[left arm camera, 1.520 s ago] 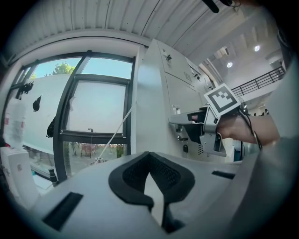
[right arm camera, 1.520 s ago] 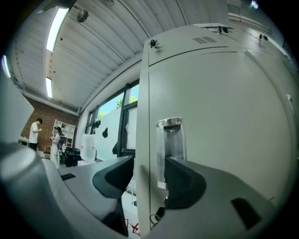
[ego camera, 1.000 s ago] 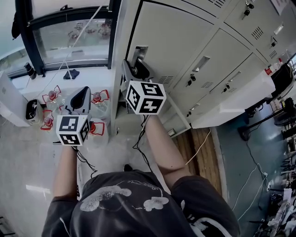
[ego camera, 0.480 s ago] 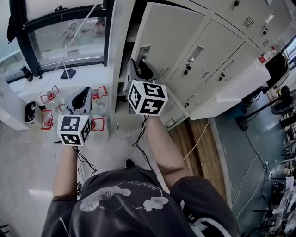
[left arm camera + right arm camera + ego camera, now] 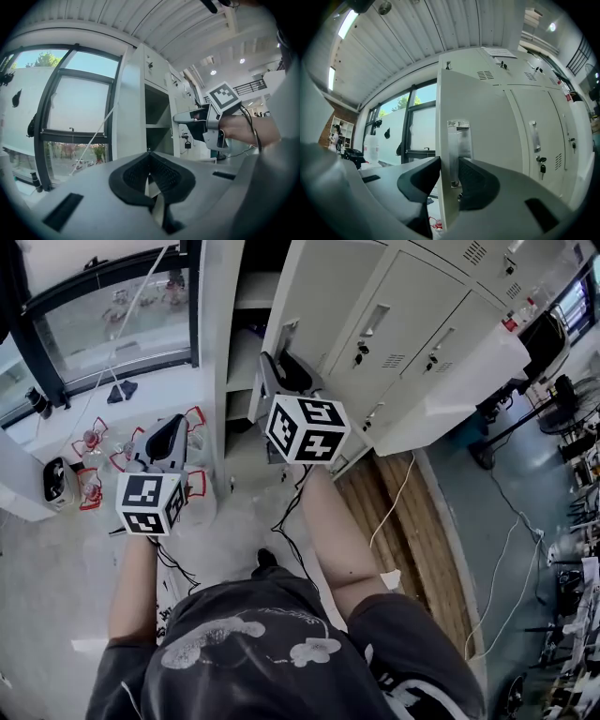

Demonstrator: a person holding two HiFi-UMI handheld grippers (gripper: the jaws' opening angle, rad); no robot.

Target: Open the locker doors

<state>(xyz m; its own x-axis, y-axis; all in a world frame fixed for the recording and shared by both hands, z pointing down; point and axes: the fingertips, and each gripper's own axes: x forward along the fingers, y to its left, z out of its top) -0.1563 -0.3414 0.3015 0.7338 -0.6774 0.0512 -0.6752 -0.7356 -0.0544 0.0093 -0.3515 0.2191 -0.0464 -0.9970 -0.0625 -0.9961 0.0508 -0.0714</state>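
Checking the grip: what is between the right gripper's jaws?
The locker door, by its free edge at the metal handle, pinched by the right gripper, whose jaws have just been closing; the right gripper view shows it.

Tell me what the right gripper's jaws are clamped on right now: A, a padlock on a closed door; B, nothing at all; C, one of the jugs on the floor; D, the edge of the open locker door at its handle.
D: in the right gripper view, the right gripper has one pad pressed on each side of the locker door edge, right at its handle.
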